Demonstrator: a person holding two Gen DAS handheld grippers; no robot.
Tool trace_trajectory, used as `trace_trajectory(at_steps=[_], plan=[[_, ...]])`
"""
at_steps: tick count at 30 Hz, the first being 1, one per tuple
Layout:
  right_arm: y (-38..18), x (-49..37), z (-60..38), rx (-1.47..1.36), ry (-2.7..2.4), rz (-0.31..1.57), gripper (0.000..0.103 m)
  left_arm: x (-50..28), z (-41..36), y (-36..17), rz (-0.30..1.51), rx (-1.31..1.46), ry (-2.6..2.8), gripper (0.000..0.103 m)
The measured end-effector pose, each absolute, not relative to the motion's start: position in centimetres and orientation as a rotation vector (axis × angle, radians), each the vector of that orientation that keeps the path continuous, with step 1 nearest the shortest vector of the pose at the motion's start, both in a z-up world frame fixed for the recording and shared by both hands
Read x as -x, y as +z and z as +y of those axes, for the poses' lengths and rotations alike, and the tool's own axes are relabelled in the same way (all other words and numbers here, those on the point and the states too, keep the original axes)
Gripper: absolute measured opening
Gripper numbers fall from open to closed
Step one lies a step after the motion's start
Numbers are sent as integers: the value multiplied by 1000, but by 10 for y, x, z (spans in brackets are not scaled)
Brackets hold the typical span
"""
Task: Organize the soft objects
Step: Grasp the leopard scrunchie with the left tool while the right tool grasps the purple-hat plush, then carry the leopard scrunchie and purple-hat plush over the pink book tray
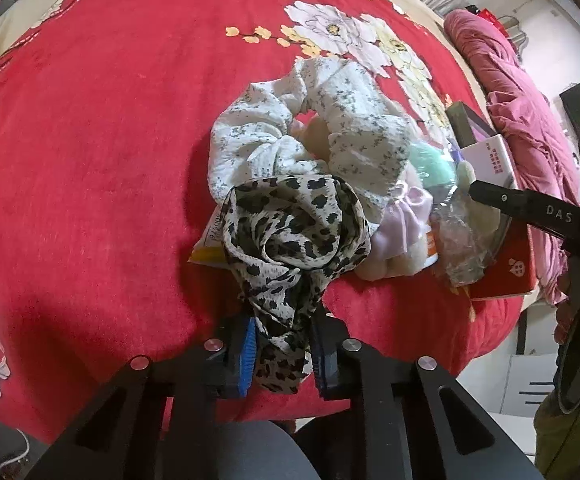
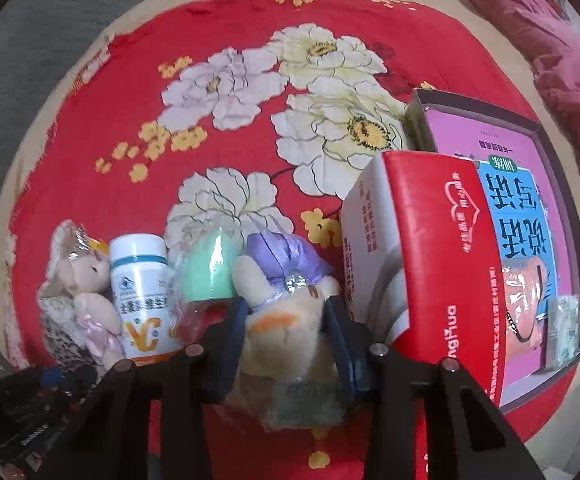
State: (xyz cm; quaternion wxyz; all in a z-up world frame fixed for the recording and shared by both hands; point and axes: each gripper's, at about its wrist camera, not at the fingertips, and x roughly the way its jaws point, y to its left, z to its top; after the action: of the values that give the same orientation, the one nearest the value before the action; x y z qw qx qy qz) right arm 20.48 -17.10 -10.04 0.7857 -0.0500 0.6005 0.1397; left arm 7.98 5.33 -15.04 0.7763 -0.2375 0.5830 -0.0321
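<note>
The left hand-held gripper [image 1: 282, 354] pinches a leopard scrunchie [image 1: 294, 240], which runs lengthwise toward frame top. The right hand-held gripper [image 2: 286, 344] clamps a plush rabbit [image 2: 286, 320], head pointing to the upper left.

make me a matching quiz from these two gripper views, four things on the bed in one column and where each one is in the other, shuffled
Things:
1. leopard-print scrunchie
2. plush toy with purple bow
3. white bottle
4. red box

Places:
A. on its side, left of the green egg shape
B. between the right gripper fingers
C. between the left gripper fingers
D. leaning over the open tray

Pairs: 1-C, 2-B, 3-A, 4-D
</note>
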Motion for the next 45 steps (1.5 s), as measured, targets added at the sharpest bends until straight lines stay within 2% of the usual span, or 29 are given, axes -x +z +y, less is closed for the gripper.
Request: trace_trajectory(at_steps=[6, 28, 45], plan=[[-79, -197, -182, 4, 362, 1269, 40, -74, 53, -135, 1225, 517, -96, 22], [-37, -178, -192, -24, 419, 1201, 40, -70, 37, -62, 1116, 461, -136, 22], [-6, -164, -241, -78, 421, 1139, 40, -94, -33, -13, 1075, 364, -210, 22]])
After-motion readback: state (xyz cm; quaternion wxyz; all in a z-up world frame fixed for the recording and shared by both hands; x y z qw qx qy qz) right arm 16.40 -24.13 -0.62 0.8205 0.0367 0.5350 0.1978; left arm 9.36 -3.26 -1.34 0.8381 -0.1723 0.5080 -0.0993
